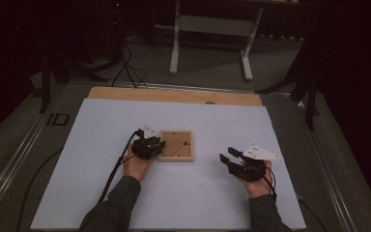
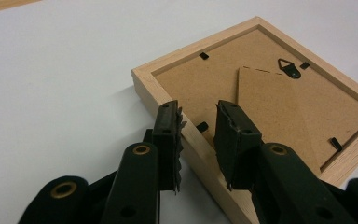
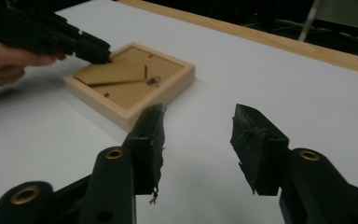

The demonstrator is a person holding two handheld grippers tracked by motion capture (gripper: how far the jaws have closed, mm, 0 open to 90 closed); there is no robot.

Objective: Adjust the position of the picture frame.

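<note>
Near the middle of the white surface (image 1: pixel 203 193) lies a wooden picture frame (image 1: pixel 176 145), face down, its brown backing board (image 2: pixel 261 98) up. At the frame's left edge, the left gripper (image 2: pixel 198 126) has its fingers (image 2: pixel 168 135) slightly spread, straddling the frame's near-left rail without clamping it. Well apart to the right, the right gripper (image 1: pixel 229 157) hovers over bare surface with fingers (image 3: pixel 256 140) spread wide, holding nothing.

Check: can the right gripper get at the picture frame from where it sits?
Probably yes. The right gripper is open, with bare white table between it and the picture frame; the left gripper works the opposite edge.
</note>
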